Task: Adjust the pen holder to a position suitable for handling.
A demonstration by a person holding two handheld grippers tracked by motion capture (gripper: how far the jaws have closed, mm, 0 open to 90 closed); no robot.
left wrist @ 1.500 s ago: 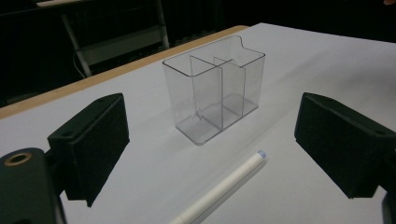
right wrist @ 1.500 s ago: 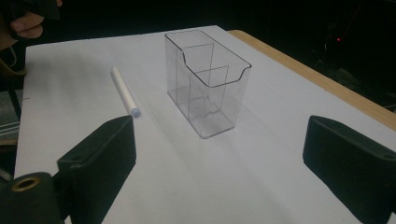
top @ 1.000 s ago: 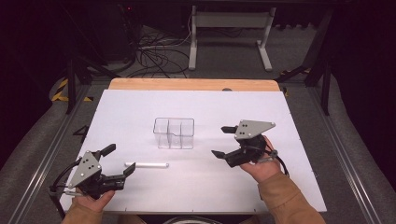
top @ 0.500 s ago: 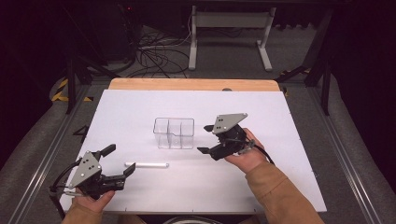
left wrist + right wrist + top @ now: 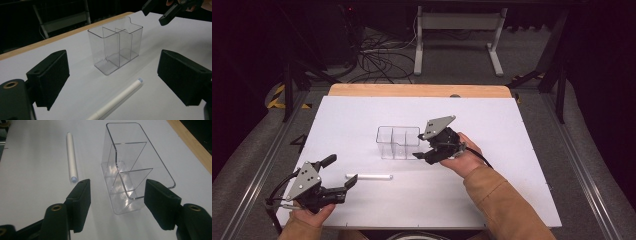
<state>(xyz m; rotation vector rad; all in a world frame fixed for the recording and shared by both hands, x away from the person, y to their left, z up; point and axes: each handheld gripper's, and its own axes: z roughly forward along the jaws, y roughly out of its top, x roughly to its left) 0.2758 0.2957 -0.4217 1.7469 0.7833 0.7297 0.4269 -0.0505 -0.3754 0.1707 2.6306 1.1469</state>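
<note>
Black jaws of the left gripper [image 5: 341, 172] stand spread, aimed at the white tube [image 5: 369, 176] lying flat just ahead, ready to take it. Right of that, the clear three-compartment box [image 5: 398, 142] stands upright mid-table; the right gripper [image 5: 416, 150] straddles its end, jaws having just been closing but not yet touching, probably to steady it.

Divided box [image 5: 398, 142] stands upright near table [image 5: 522, 165] centre, three compartments side by side. Pen [image 5: 369, 176] lies flat at the box's 7 o'clock, apart from it, long axis 3–9. Right tongs [image 5: 416, 150] at the box's 3 o'clock end, jaws either side of that end. Left tongs [image 5: 340, 171] at the pen's 9 o'clock end, just beside it.
</note>
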